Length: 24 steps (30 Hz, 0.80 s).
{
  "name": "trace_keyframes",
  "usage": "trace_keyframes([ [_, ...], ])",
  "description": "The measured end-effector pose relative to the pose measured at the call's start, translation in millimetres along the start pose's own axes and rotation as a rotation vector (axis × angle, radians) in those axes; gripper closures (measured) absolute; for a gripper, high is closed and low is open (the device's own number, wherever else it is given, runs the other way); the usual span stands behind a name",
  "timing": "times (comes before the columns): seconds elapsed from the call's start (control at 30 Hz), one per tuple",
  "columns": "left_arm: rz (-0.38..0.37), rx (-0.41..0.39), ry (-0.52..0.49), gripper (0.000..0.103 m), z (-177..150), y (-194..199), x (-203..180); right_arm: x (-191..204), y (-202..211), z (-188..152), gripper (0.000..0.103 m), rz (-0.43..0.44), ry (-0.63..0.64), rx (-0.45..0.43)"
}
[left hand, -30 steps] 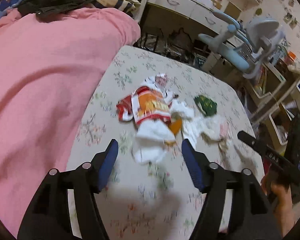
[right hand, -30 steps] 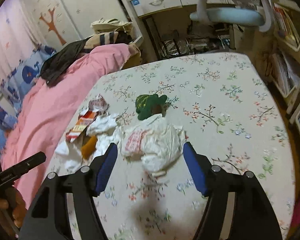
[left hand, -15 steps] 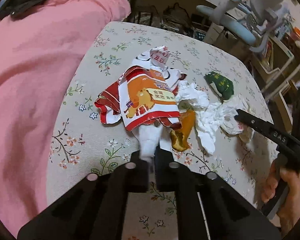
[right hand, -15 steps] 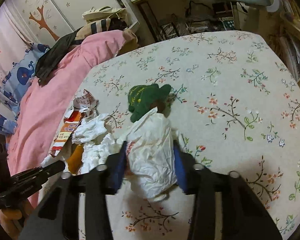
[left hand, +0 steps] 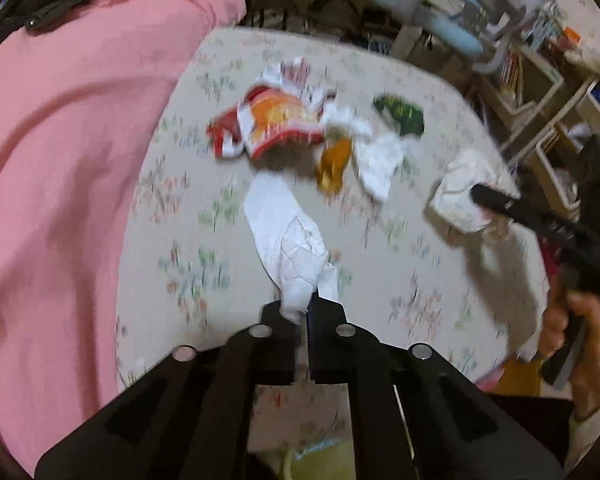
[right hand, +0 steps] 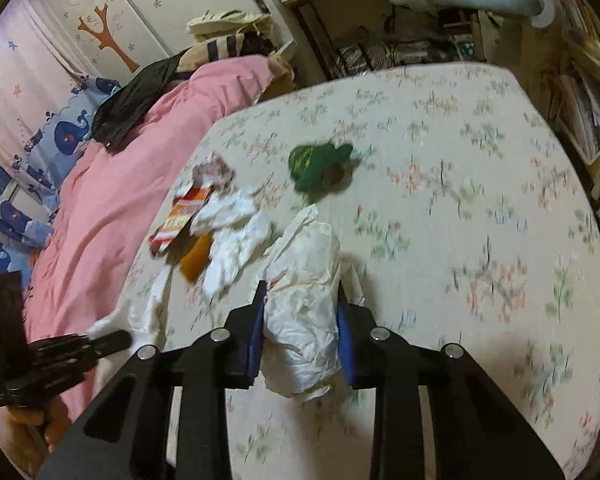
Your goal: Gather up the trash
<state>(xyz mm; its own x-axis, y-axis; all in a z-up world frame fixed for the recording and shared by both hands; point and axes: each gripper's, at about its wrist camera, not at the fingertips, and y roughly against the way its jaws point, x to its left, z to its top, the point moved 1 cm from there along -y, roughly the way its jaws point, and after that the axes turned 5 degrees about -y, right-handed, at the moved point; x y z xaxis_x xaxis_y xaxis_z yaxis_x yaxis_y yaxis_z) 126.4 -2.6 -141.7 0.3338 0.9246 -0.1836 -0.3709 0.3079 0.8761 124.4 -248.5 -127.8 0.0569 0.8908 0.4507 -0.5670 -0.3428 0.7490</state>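
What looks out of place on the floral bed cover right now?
Trash lies scattered on the floral cover: a red and orange snack wrapper, crumpled white tissues, an orange scrap and a green wrapper. Each claw holds one white piece: the left claw a tissue, the right claw a crumpled bag.

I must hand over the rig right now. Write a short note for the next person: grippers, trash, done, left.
Left gripper: shut on a white tissue, lifted over the floral sheet.
Right gripper: shut on a crumpled white bag.
On the sheet: red-orange snack wrapper, orange scrap, loose tissues, green wrapper.
Done: two pieces gripped.
Left: drop both in a bin (none in view), then collect the other pieces.
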Motion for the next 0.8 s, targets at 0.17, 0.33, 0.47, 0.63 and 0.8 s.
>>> trace_keyframes([
  [0.17, 0.069, -0.026, 0.018, 0.040, -15.2, 14.1, 5.1, -1.4, 3.7, -17.0, 0.071, -0.001, 0.013, 0.049],
  [0.33, 0.081, -0.107, 0.037, 0.024, -10.5, 26.3, 8.7, -8.6, 0.3, -16.6, 0.061, -0.010, 0.008, 0.070],
  [0.47, 0.147, -0.069, -0.066, 0.023, -1.3, 8.6, -7.5, -9.1, -3.5, -14.8, 0.052, -0.026, 0.017, 0.075],
  [0.63, 0.211, -0.017, -0.163, 0.023, 3.3, -14.3, -19.8, -5.6, -7.8, -14.4, 0.045, -0.042, 0.046, 0.081],
  [0.8, 0.209, -0.007, -0.144, 0.039, 7.8, -26.2, -12.0, -2.1, -12.7, -13.5, 0.045, -0.050, 0.068, 0.087],
])
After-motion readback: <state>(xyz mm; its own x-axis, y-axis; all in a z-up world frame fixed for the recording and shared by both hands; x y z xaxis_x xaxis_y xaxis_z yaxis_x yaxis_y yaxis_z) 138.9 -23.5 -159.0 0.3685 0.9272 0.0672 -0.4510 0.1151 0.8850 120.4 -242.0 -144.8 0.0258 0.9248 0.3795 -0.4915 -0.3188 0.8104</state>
